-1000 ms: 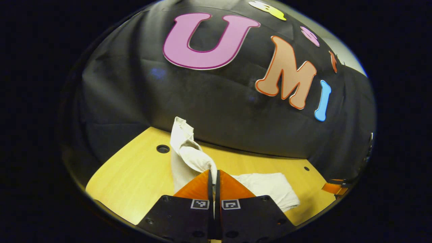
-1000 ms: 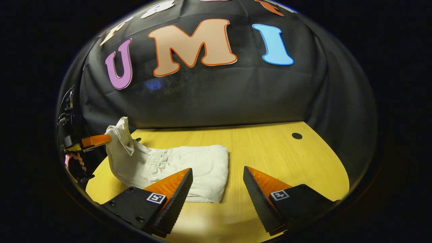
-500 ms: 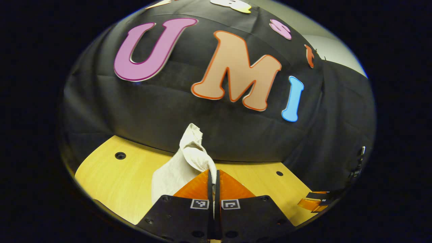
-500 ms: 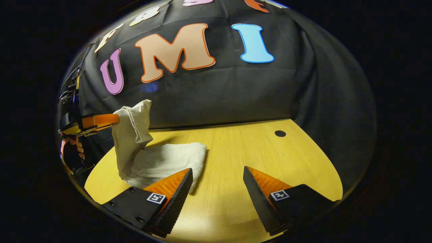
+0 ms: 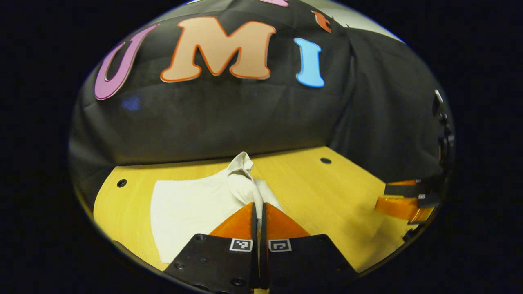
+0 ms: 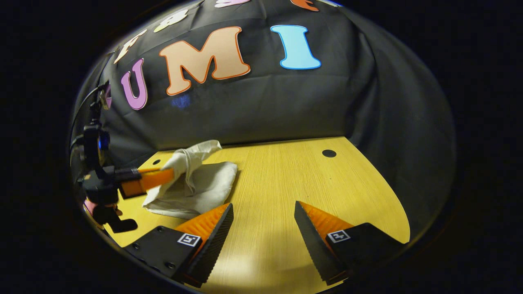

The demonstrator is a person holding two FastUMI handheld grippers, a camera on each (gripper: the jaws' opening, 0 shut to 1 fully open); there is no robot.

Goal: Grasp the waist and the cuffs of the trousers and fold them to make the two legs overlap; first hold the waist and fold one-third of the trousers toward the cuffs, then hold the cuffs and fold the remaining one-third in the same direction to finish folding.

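Cream-white cloth, the trousers (image 5: 192,206), lies folded on the yellow wooden surface (image 5: 327,196), spread flat to the left of and just ahead of the left gripper (image 5: 258,210). Its two fingers (image 5: 239,222) are pressed together, and a bunched end of the cloth is pinched between them; that bunch rises as a small peak straight ahead of the tips. In the left gripper view a round hole (image 5: 325,160) in the surface sits ahead and to the right of the fingers, and another hole (image 5: 121,183) lies far to their left, beyond the cloth's edge. At the far right of the same view part of the other gripper hangs above the surface, well apart from the cloth.

In the right gripper view the right gripper (image 6: 263,222) hovers over bare wood with its fingers (image 6: 212,234) spread wide and nothing between them. The trousers (image 6: 200,188) lie ahead and to the left of its left finger, near it; I cannot tell whether they touch. Farther left, the left gripper (image 6: 169,175) clamps the raised end of the cloth, with a hand (image 6: 96,206) partly visible behind it. A dark hole (image 6: 329,153) marks the surface ahead and to the right of the open fingers.
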